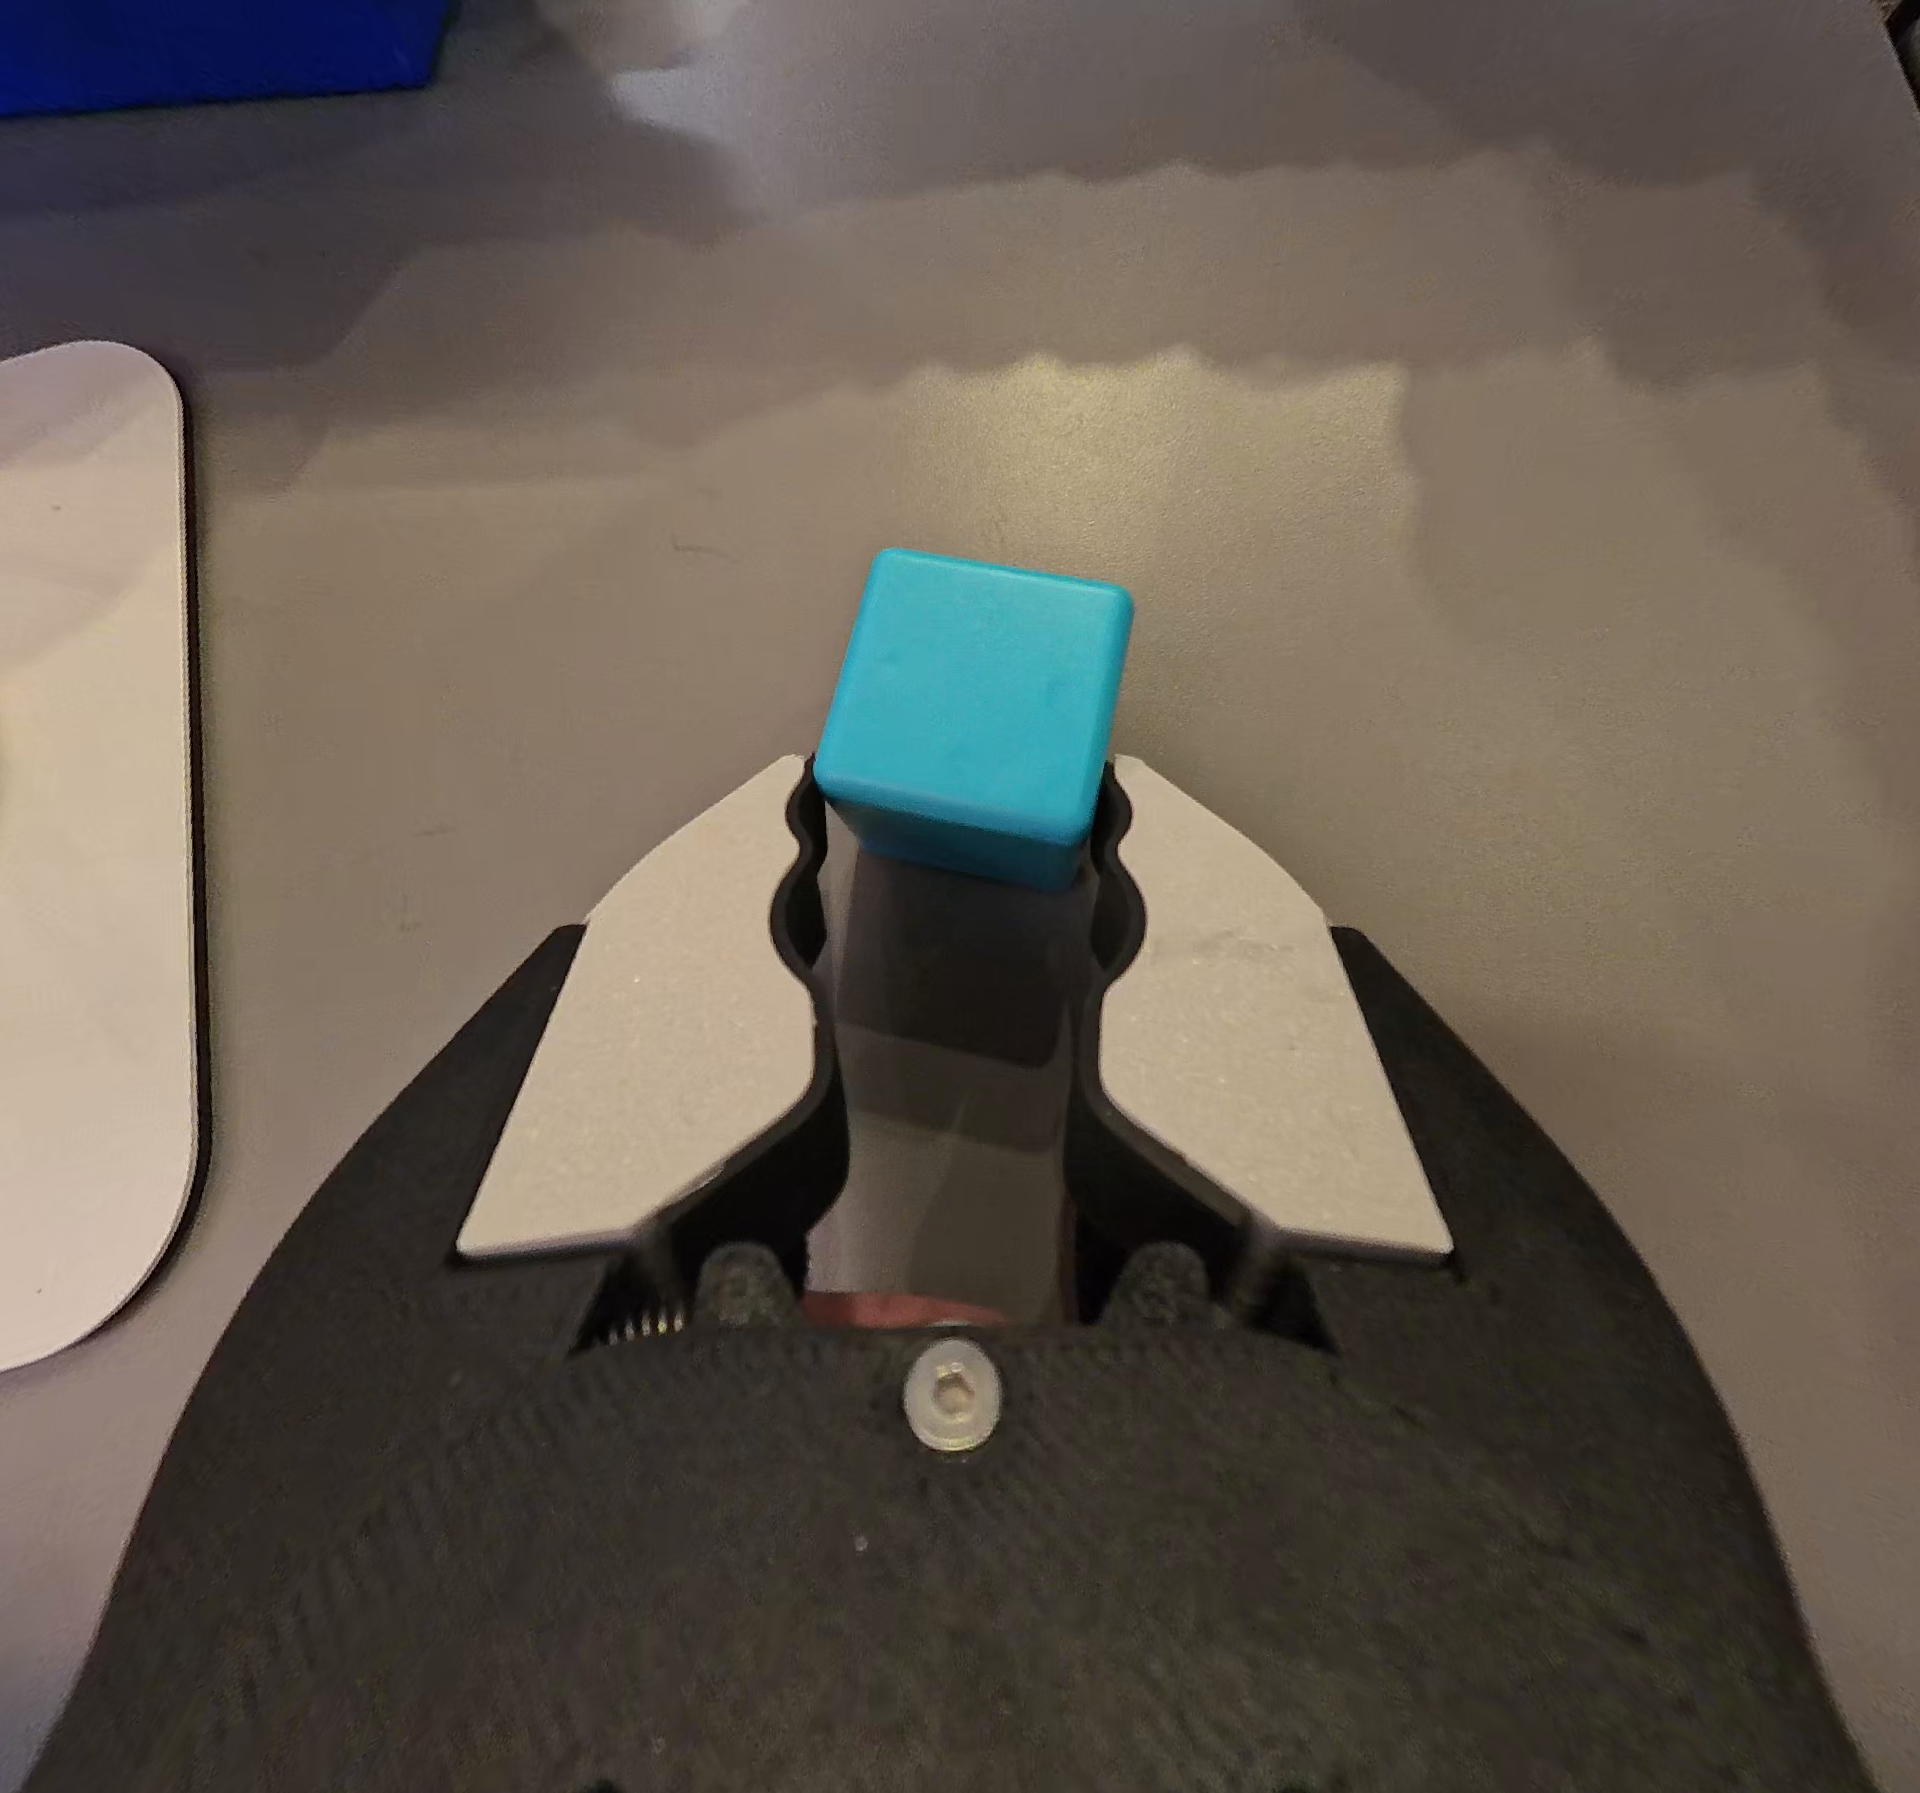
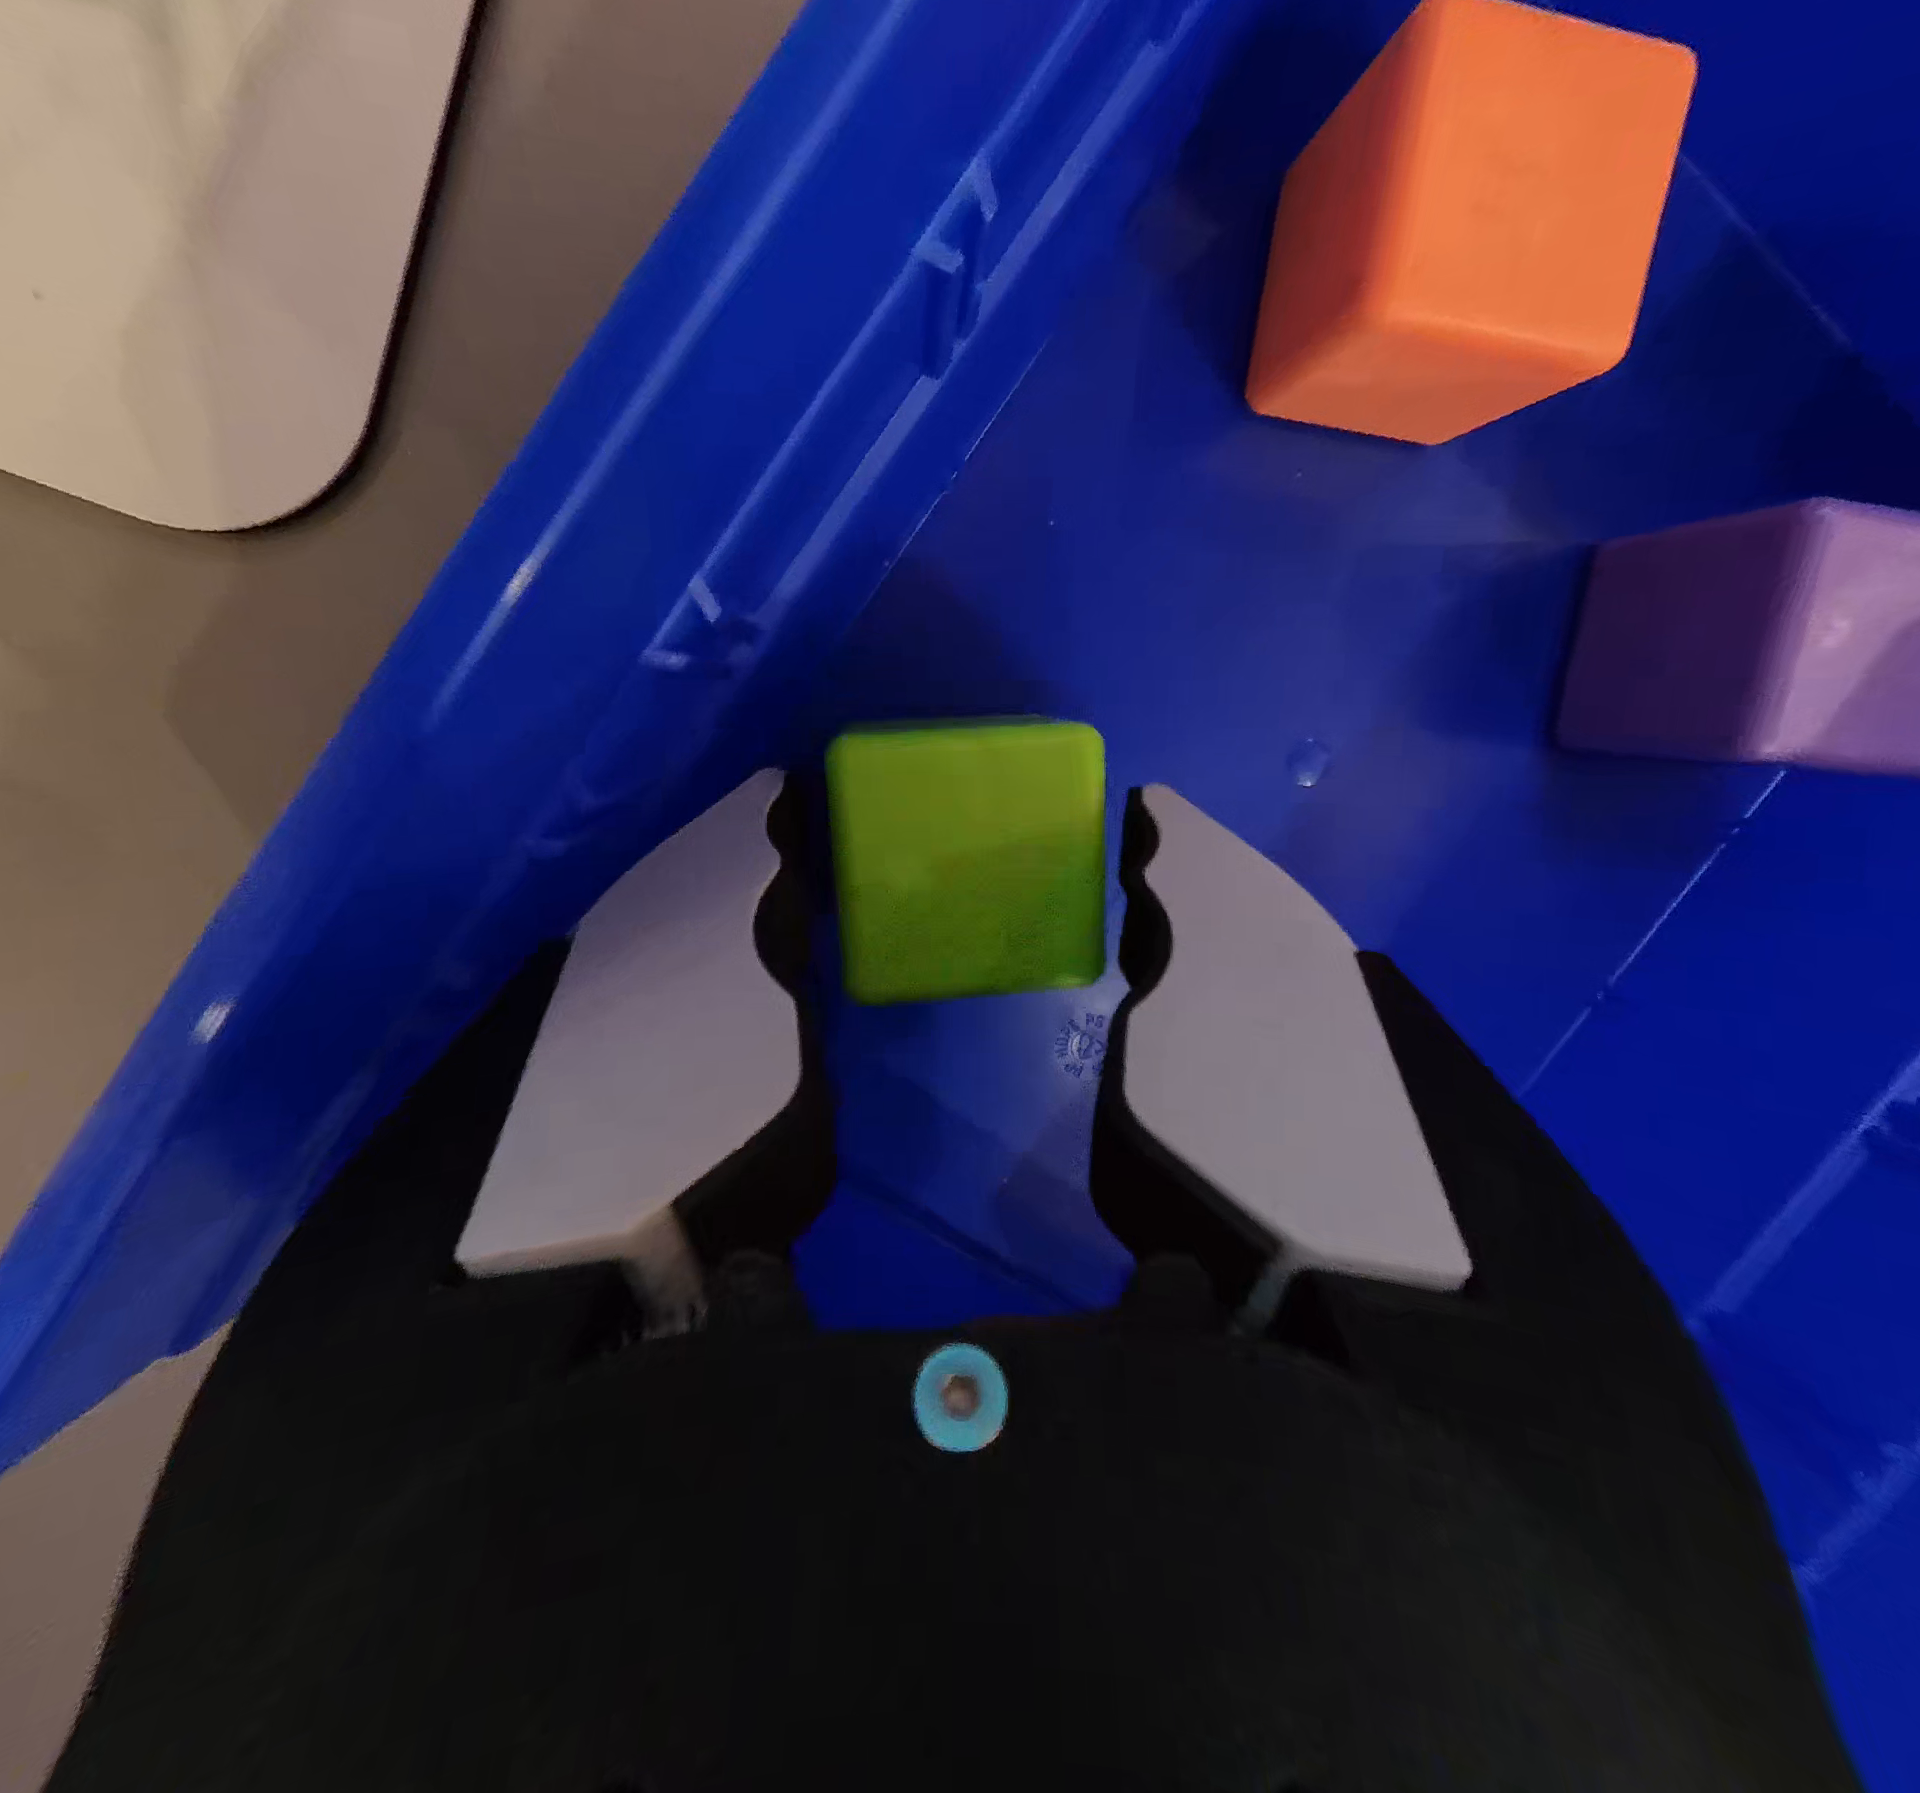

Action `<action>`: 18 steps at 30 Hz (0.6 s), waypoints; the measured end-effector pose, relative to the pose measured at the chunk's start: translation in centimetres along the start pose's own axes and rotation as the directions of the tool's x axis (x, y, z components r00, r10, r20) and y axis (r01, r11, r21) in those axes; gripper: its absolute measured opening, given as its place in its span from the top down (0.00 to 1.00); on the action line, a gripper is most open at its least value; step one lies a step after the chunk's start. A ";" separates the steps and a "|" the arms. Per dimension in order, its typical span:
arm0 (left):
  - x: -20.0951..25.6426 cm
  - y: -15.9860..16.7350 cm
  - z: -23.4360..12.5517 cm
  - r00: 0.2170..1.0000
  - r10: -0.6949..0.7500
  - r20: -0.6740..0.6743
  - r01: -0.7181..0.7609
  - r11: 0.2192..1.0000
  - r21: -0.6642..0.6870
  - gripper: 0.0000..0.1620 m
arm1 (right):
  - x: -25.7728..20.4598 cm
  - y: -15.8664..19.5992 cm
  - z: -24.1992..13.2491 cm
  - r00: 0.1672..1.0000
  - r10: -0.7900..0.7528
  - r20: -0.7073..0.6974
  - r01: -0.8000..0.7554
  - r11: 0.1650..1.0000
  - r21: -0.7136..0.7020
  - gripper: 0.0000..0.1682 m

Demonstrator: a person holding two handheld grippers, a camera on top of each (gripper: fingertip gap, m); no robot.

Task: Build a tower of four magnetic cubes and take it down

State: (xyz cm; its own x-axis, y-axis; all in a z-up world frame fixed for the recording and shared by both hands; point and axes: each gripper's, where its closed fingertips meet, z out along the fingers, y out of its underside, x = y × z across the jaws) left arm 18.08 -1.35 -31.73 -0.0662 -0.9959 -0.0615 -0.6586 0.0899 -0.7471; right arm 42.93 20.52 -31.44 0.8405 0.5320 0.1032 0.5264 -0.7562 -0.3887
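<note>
So the left gripper (image 1: 961, 813) is clenched on a teal plastic cube (image 1: 971, 715), held above the grey tabletop (image 1: 1351, 600) dead centre of its view. The right gripper (image 2: 961, 860) sits inside the blue plastic bin (image 2: 1195, 600), fingers either side of a lime-green plastic cube (image 2: 968, 860) with small gaps showing, so not gripping. An orange plastic cube (image 2: 1475, 216) sits at 1 o'clock and a purple plastic cube (image 2: 1756, 642) at 3 o'clock.
</note>
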 end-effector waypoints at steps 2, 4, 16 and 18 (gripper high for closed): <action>0.0 0.0 0.0 1.000 0.000 0.000 0.000 1.000 0.000 0.70 | 0.1 -0.1 -0.3 1.000 0.004 -0.004 -0.004 1.000 0.008 0.61; 0.0 0.0 0.0 1.000 0.000 0.000 0.000 1.000 0.000 0.70 | 0.5 -0.2 -1.1 1.000 0.008 -0.028 -0.008 1.000 0.030 0.60; 0.1 0.0 0.0 1.000 0.001 -0.003 -0.001 1.000 0.002 0.70 | -7.7 -1.2 -13.6 0.982 -0.121 -0.147 0.166 0.923 0.347 0.66; 0.0 0.0 0.0 1.000 0.004 0.006 -0.004 1.000 -0.001 0.67 | -11.4 -0.9 -13.5 0.976 -0.197 -0.097 0.218 0.910 0.352 0.66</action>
State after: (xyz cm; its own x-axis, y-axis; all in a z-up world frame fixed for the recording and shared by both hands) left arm 18.06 -1.37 -31.73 -0.0640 -0.9956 -0.0685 -0.6591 0.0937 -0.7462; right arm 34.57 9.99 -19.87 0.7289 0.6309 0.2658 0.6174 -0.4379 -0.6536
